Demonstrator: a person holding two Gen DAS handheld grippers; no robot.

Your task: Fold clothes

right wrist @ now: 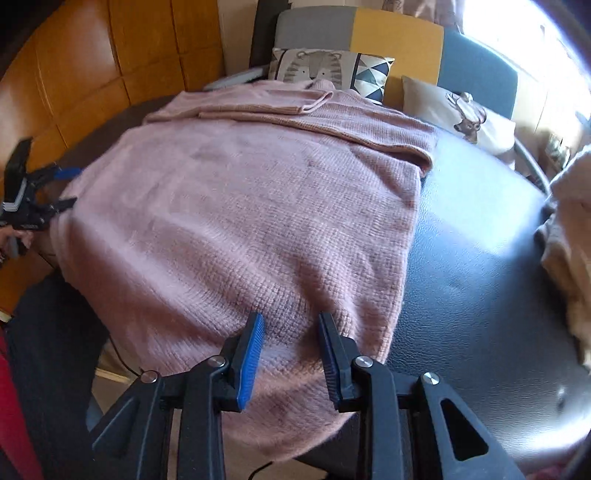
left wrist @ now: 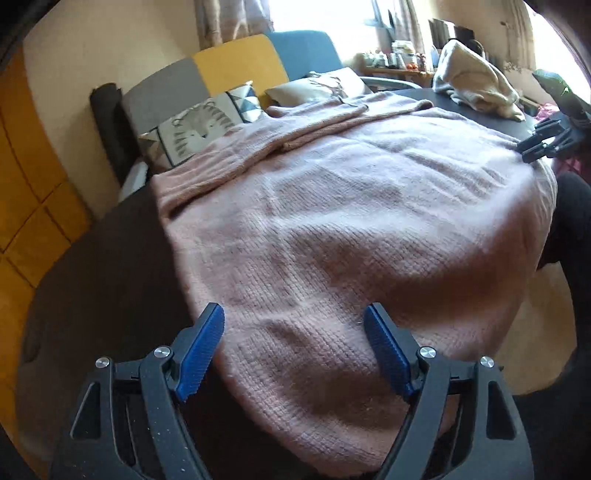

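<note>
Bright daylight comes in through the window (left wrist: 325,14) and washes that part out to white. The black table (right wrist: 480,236) shines with glare. Both pictures bend at the edges, with dark, blurry corners.

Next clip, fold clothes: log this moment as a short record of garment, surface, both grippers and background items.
garment: pink knit sweater, spread flat, sleeves folded across its far end
surface: dark table, sweater's near edge draped over the rim
left gripper: open, above the sweater's near edge, nothing gripped
right gripper: narrowly open over the sweater, nothing pinched
other cloth: cream garment heaped at the table's far side
background: tiger cushion, deer cushion
</note>
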